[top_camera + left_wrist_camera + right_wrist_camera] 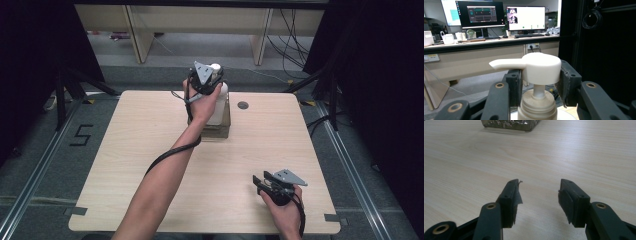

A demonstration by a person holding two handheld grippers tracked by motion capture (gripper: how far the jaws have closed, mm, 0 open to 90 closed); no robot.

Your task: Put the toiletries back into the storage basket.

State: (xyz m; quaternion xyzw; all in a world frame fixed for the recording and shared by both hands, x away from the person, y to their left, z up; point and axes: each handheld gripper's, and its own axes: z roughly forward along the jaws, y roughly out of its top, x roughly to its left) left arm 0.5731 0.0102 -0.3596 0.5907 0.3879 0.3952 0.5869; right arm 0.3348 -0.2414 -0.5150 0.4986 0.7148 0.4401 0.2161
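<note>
A white pump bottle point(220, 102) stands on a brownish box point(218, 131) at the far middle of the table. My left gripper point(215, 76) is up at the bottle's top. In the left gripper view its two black pads press both sides of the white pump head point(541, 65), whose spout points left; the ribbed neck point(537, 106) shows below. The left gripper point(540, 76) is shut on the pump head. My right gripper point(259, 182) rests near the table's front right, held in a hand. Its jaws point(539, 192) stand open over bare wood, pointing toward the box point(509, 124).
The light wooden table point(140, 150) has a round dark grommet point(243, 105) right of the bottle. A "5" mark point(81, 135) lies on the floor at left. Black curtains flank the table. A desk with monitors point(481, 13) stands beyond.
</note>
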